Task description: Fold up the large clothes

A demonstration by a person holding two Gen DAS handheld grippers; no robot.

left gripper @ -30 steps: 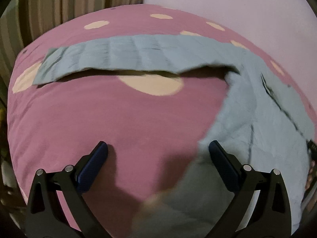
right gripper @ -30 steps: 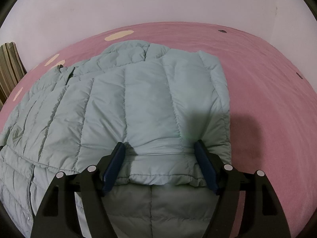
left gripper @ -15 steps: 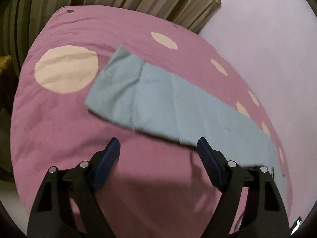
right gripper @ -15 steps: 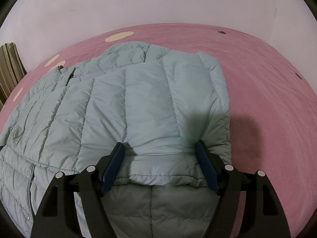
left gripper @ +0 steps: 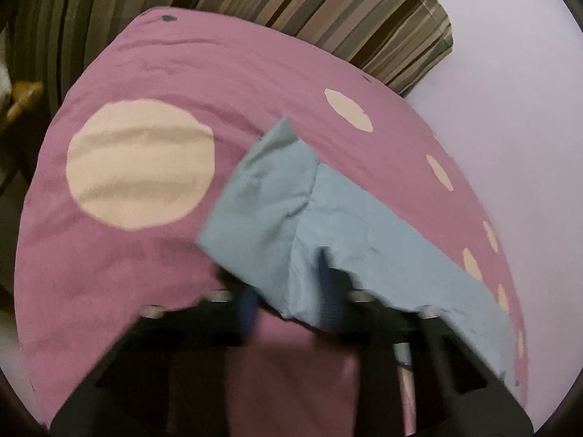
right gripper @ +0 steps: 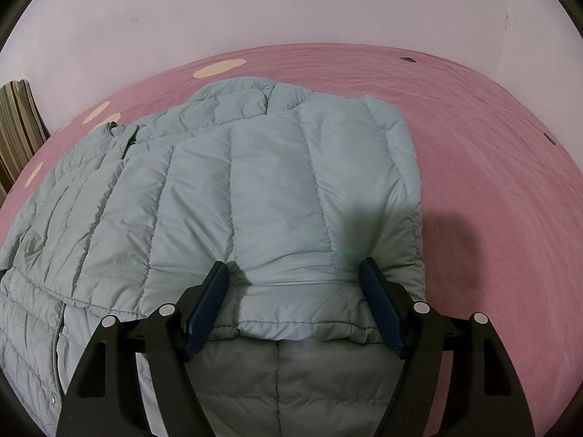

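Note:
A pale blue quilted puffer jacket [right gripper: 233,189] lies on a pink bed cover [right gripper: 492,145]. One sleeve is folded across its body, the cuff [right gripper: 291,324] nearest me. My right gripper [right gripper: 295,291] is open, its fingers straddling that cuff, just above it. In the left wrist view the jacket's other sleeve [left gripper: 291,218] stretches over the pink cover [left gripper: 145,273]. My left gripper [left gripper: 288,306] is blurred and its jaws stand close together on the sleeve's near edge.
The pink cover has cream spots, a large one [left gripper: 140,164] left of the sleeve. A striped pillow or headboard [left gripper: 328,18] stands behind the bed. A pale wall [right gripper: 291,18] runs along the far side.
My left gripper swung from the jacket body to the outstretched sleeve, moved in and closed its jaws on the sleeve's edge. My right gripper has stayed over the folded cuff.

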